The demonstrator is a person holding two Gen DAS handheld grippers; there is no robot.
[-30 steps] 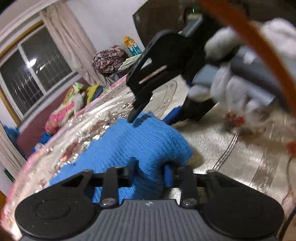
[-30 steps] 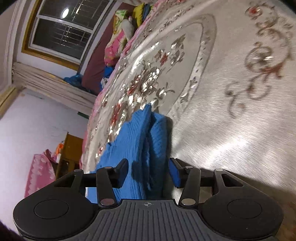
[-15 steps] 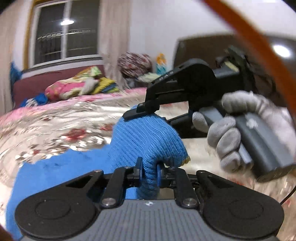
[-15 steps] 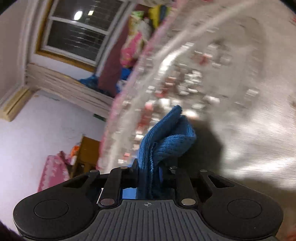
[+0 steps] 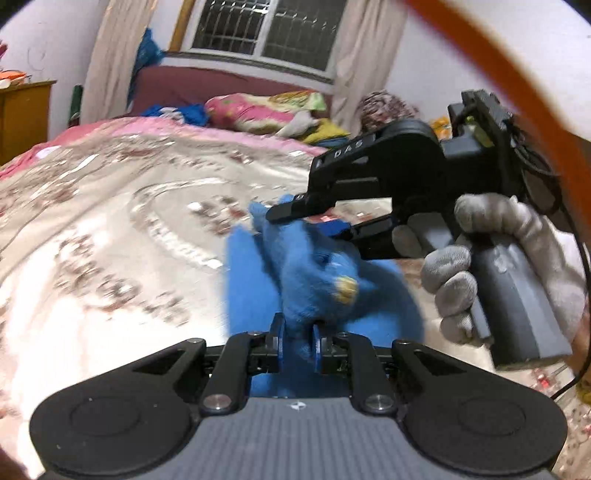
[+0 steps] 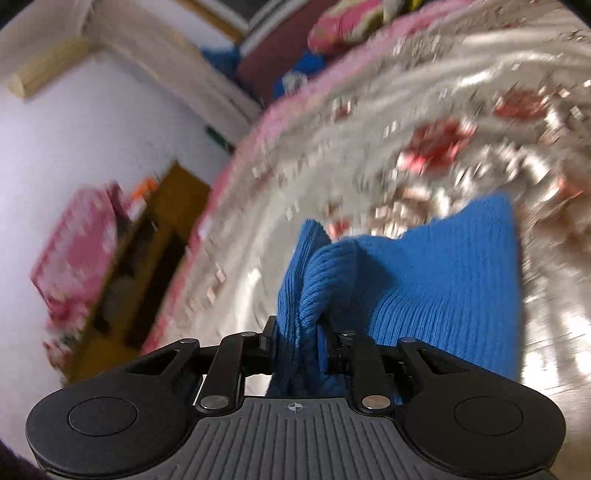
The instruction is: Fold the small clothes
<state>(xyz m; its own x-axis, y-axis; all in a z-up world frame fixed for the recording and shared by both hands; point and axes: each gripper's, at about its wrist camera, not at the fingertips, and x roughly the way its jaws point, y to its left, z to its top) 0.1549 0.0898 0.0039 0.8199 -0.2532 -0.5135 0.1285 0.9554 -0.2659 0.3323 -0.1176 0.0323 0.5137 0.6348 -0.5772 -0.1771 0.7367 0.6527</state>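
A blue knit garment hangs bunched above the silvery flowered bedspread. Its lower part still lies on the spread. My left gripper is shut on a thick fold of it. In the left wrist view my right gripper, held by a grey-gloved hand, pinches the garment's far corner. In the right wrist view the right gripper has a ribbed fold of the blue knit garment pressed between its pads, and its jaws are opening slightly. Both views are motion-blurred.
Pink and yellow pillows and a dark red headboard lie at the bed's far end under a barred window. A wooden cabinet stands beside the bed. An orange cable arcs across the left wrist view.
Both grippers closed on folds of the blue garment, then lifted and carried it sideways over the bedspread. The left wrist rolled, so the room now sits level in its view.
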